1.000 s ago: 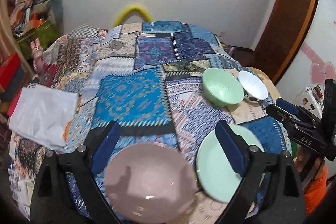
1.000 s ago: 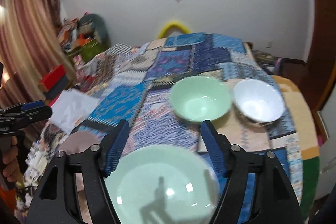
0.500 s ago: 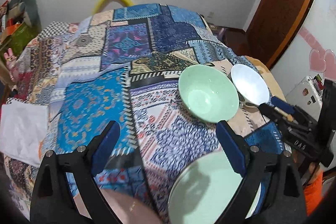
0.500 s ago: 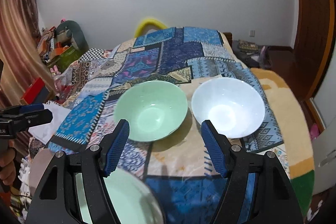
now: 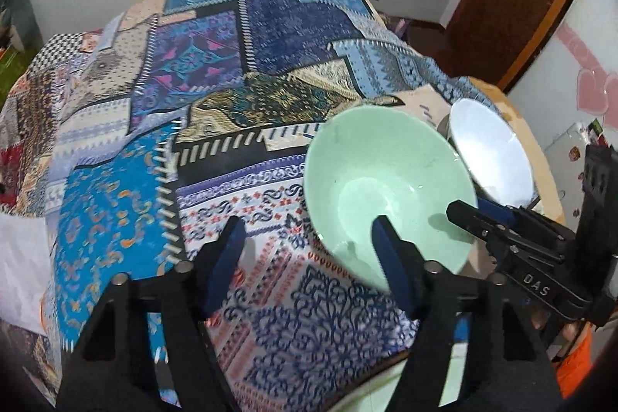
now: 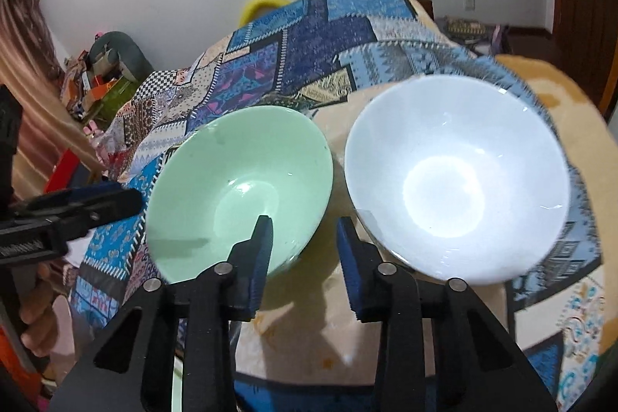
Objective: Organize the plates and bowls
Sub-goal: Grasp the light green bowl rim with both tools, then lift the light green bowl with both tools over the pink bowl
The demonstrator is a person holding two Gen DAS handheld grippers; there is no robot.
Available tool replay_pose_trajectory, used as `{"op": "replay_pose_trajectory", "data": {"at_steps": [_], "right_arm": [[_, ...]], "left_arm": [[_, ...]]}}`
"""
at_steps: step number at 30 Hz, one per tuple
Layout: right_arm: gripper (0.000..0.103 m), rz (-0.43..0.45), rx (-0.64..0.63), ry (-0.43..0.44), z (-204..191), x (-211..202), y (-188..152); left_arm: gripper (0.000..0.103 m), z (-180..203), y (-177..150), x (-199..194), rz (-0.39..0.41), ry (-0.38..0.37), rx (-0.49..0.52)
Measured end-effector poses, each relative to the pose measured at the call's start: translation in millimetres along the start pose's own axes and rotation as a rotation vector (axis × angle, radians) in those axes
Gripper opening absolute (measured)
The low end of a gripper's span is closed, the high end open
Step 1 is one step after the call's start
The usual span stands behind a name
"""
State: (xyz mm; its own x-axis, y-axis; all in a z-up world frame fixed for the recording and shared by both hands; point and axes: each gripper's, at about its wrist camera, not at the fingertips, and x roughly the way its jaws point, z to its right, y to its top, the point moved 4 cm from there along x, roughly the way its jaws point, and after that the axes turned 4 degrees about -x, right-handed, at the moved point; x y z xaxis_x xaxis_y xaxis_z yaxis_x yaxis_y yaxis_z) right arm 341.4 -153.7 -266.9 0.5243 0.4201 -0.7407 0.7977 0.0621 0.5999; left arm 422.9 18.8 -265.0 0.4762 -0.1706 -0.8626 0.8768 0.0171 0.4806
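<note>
Right tool: part open, narrower than the left, gripping nothing. Straddling the near right rim of the green bowl, with one finger inside over the wall and the other outside, down in the gap toward the white bowl. Not yet closed on the rim; contact cannot be told.

Left tool: spread wide, empty. Hovering over the patchwork cloth at the green bowl's left near edge, with only its right finger overlapping the rim.

Both bowls upright on the cloth, side by side, rims nearly touching, green to the left and white to the right. Green bowl straight ahead of the right tool and slightly left; white bowl ahead and right.

Judged nearer and better placed for the grasp: the right tool, rim already between its fingers. Probably next: closing on that rim, then lifting the green bowl toward the white one for nesting. Worth watching: thin, slick rim, and little room in the gap beside the white bowl.
</note>
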Motion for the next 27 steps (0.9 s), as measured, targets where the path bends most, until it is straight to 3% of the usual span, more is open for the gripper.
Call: {"op": "replay_pose_trajectory", "data": {"at_steps": [4,8,11,17,27], "right_arm": [[0.019,-0.005,-0.002,0.001,-3.0,5.7,1.9],[0.019,0.0,-0.024,-0.04,-7.7,8.4,4.2],[0.019,-0.002,-0.023,-0.042,-5.8,9.7,5.1],[0.018,-0.015,0.008,0.005,-5.4,9.1,4.2],[0.018,-0.053,-0.05,0.084,-31.4,-5.2,-16.1]], "left_arm": [[0.045,1.1,6.4,23.6,-0.012,0.034,0.016],[0.033,1.1,7.8,40.5,-0.04,0.009,0.0],[0.013,3.7,5.5,52.1,-0.077,-0.018,0.006],[0.012,6.8,-3.7,41.2,-0.086,-0.002,0.028],[0.014,-7.0,-42.1,8.1,-0.107,0.01,0.036]]}}
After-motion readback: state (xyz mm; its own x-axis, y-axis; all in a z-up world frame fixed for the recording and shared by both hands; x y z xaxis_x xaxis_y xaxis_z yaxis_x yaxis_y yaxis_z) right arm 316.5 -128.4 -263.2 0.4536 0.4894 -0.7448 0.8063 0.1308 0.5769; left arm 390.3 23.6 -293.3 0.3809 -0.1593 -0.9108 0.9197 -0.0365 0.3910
